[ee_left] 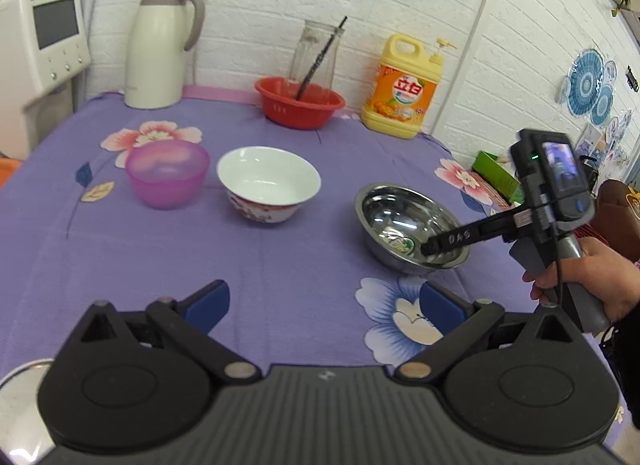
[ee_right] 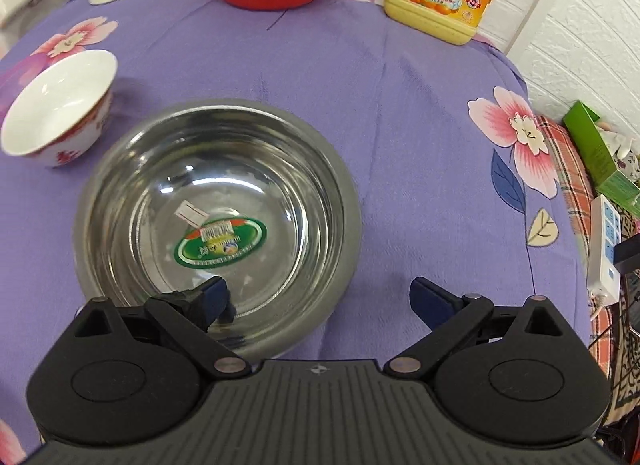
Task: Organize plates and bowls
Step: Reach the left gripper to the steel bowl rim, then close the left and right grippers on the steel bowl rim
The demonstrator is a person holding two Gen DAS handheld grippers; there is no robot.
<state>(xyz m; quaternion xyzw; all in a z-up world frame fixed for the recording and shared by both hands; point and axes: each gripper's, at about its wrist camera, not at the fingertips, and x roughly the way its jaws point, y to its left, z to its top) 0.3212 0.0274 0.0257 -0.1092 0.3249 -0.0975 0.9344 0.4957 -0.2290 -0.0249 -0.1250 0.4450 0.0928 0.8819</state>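
A steel bowl point(ee_left: 404, 221) point(ee_right: 216, 221) with a green sticker inside sits on the purple floral cloth at the right. A white ceramic bowl point(ee_left: 269, 181) point(ee_right: 56, 105) stands left of it, and a pink plastic bowl point(ee_left: 167, 172) further left. My right gripper point(ee_right: 320, 299) point(ee_left: 430, 247) is open, its left finger inside the steel bowl over the near rim and its right finger outside it. My left gripper point(ee_left: 324, 305) is open and empty, above the cloth near the table's front.
At the back stand a cream thermos jug point(ee_left: 160, 45), a red basin point(ee_left: 298, 101) holding a glass jar, and a yellow detergent bottle point(ee_left: 404, 85). A white appliance point(ee_left: 40, 41) is at the left. A power strip point(ee_right: 604, 241) and green box point(ee_right: 600, 153) lie right of the table.
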